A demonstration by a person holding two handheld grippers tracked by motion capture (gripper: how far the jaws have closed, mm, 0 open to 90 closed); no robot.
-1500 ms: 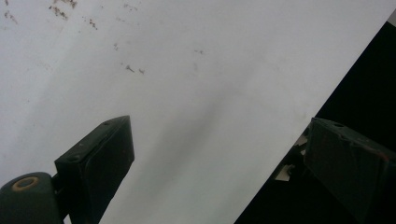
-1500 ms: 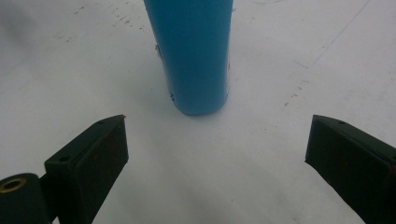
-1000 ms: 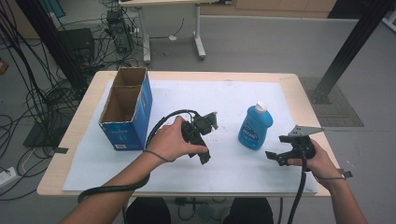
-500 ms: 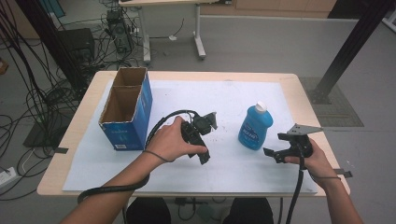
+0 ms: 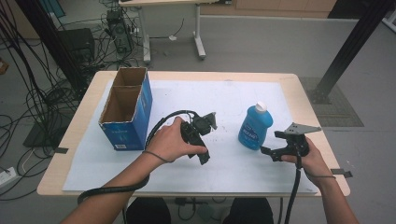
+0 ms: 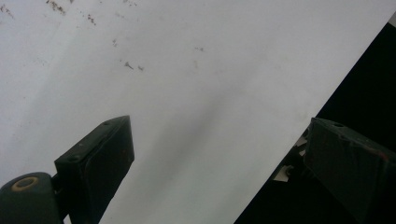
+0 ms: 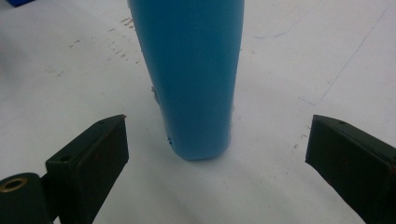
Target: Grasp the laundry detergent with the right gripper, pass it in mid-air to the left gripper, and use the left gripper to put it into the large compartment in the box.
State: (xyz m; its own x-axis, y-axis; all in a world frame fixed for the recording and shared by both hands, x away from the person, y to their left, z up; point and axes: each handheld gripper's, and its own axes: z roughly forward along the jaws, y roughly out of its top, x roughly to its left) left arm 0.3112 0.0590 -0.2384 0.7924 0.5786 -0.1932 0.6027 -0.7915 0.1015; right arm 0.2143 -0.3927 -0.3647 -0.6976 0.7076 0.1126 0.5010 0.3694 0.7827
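Note:
A blue bottle (image 5: 254,127) with a white cap stands upright on the white sheet, right of centre. My right gripper (image 5: 270,152) sits just right of it, jaws open and pointing at its base. In the right gripper view the bottle (image 7: 196,70) rises straight ahead, beyond the open right gripper (image 7: 218,122), untouched by either jaw. My left gripper (image 5: 202,157) is held in a hand at mid table, tilted down toward the near side. In the left gripper view the left gripper (image 6: 217,135) is wide open over bare white paper with nothing between the jaws.
An open blue cardboard box (image 5: 126,109) stands at the left of the wooden table (image 5: 79,126). A white sheet (image 5: 187,93) covers most of the top. Its near edge (image 6: 299,135) shows in the left gripper view. Cables and desk legs crowd the floor behind.
My right gripper has edged a little left, closer to the bottle. The left gripper and the bottle have stayed put.

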